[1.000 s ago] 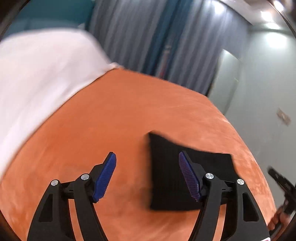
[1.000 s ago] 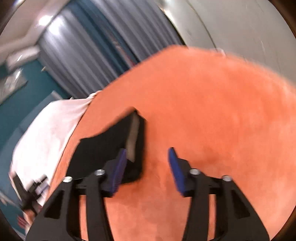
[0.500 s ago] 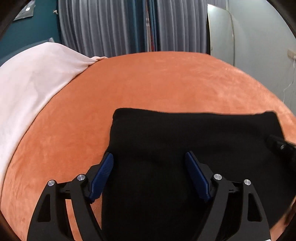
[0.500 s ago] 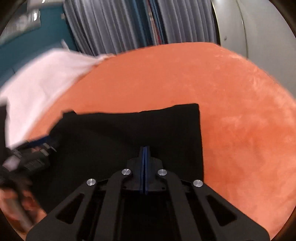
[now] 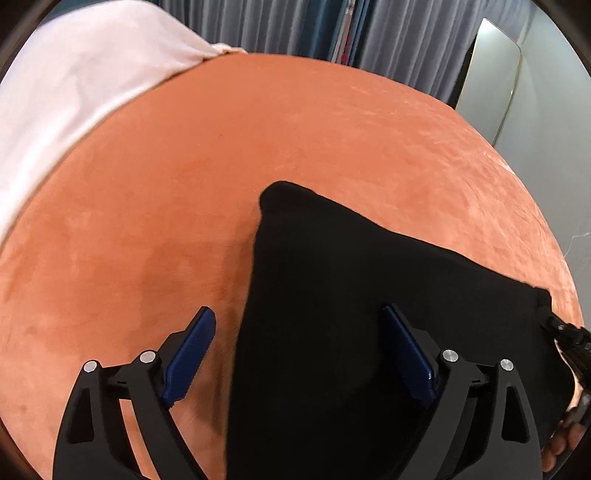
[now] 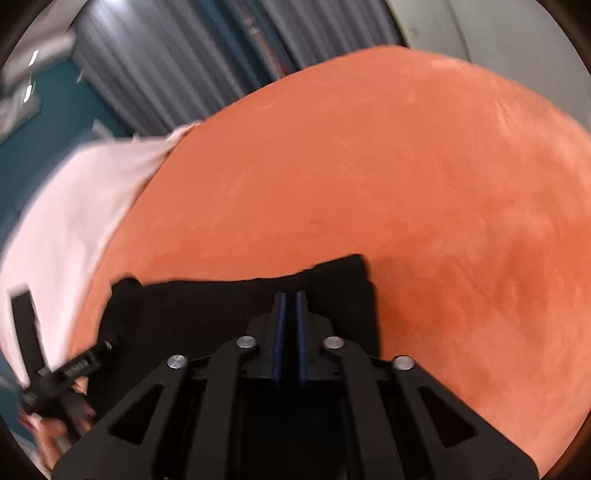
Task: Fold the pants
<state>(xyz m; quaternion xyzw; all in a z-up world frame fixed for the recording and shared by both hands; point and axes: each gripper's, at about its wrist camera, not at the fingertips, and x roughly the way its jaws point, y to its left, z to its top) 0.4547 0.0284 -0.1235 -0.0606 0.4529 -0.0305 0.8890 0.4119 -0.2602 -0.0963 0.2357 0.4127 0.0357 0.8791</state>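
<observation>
Folded black pants (image 5: 369, 258) lie flat on the orange bed cover (image 5: 184, 184). My left gripper (image 5: 297, 312) hovers over their left edge with its jaws opening. One blue pad is above the cover, the other above the cloth, and neither presses on it. In the right wrist view the pants (image 6: 221, 306) fill the lower middle. My right gripper (image 6: 290, 295) is shut above their far right part, its blue pads together, and I see no cloth between them. The other gripper (image 6: 85, 362) shows at the left with a hand (image 6: 48, 424) on it.
A white sheet (image 5: 74, 74) covers the left end of the bed. Grey and blue curtains (image 5: 295, 26) hang behind it, and a pale wall panel (image 5: 487, 74) stands at the right. Bare orange cover (image 6: 443, 184) stretches beyond and to the right of the pants.
Both grippers came down close over the pants. The right gripper's jaws went from open to shut. The left jaws spread wider, and the pants' left edge now lies between them.
</observation>
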